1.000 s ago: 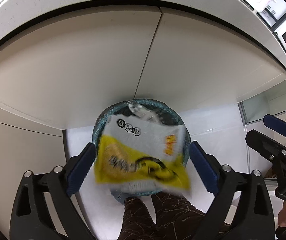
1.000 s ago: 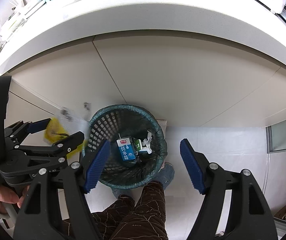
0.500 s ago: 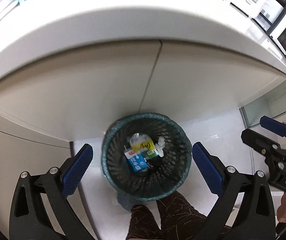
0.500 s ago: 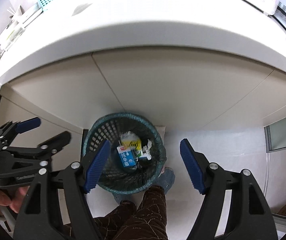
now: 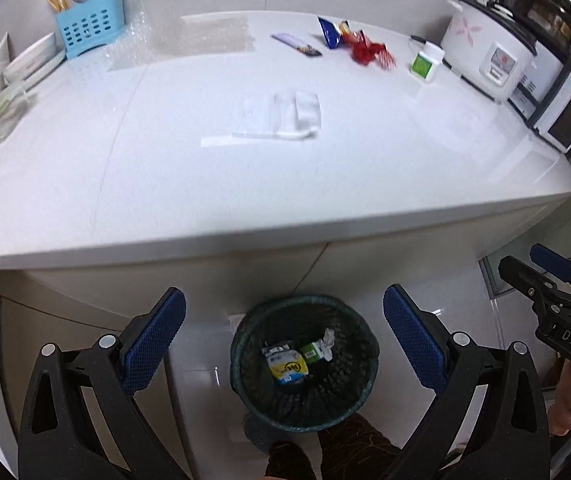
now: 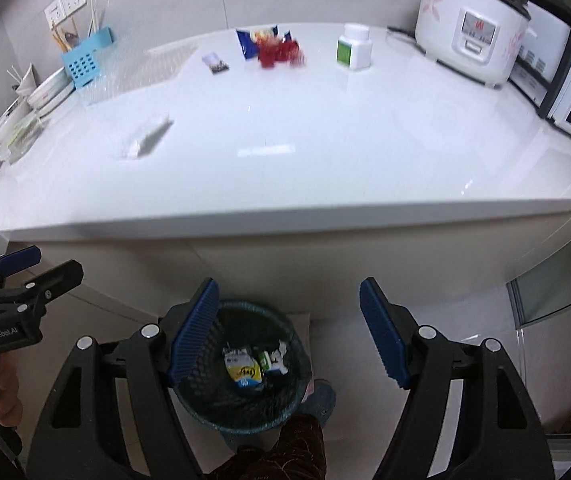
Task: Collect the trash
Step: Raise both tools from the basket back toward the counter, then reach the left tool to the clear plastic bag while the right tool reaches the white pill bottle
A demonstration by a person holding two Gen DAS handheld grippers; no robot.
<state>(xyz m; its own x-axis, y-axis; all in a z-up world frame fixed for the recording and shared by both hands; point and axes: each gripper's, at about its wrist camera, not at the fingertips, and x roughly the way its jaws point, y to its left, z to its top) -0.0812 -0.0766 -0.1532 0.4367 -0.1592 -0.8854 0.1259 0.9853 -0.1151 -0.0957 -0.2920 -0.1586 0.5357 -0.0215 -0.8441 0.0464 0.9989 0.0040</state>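
Left wrist view: one left gripper (image 5: 283, 330) with two blue-padded fingers (image 5: 153, 342) spread wide, holding nothing. One mesh bin (image 5: 245, 376) stands on the floor at 6 o'clock, between them, under the bench (image 5: 165, 184) edge. Inside lie about four bits of trash: a yellow packet (image 5: 288, 367), a green carton (image 5: 312, 353), a crumpled white scrap and something blue mostly buried. On the bench, one clear bag (image 5: 285, 114) at 12 o'clock, one red wrapper (image 5: 369, 51), one blue wrapper (image 5: 330, 32), one flat sachet (image 5: 295, 44) and one white bottle (image 5: 427, 62). The right gripper (image 5: 541, 270) juts in at 3 o'clock, cut off by the frame.

Right wrist view: the right gripper (image 6: 289, 330) also has two fingers (image 6: 381, 338) wide apart and empty. Its left finger hides part of the bin rim. The bench wrappers are blurred. The left gripper shows at 9 o'clock, partly cropped.
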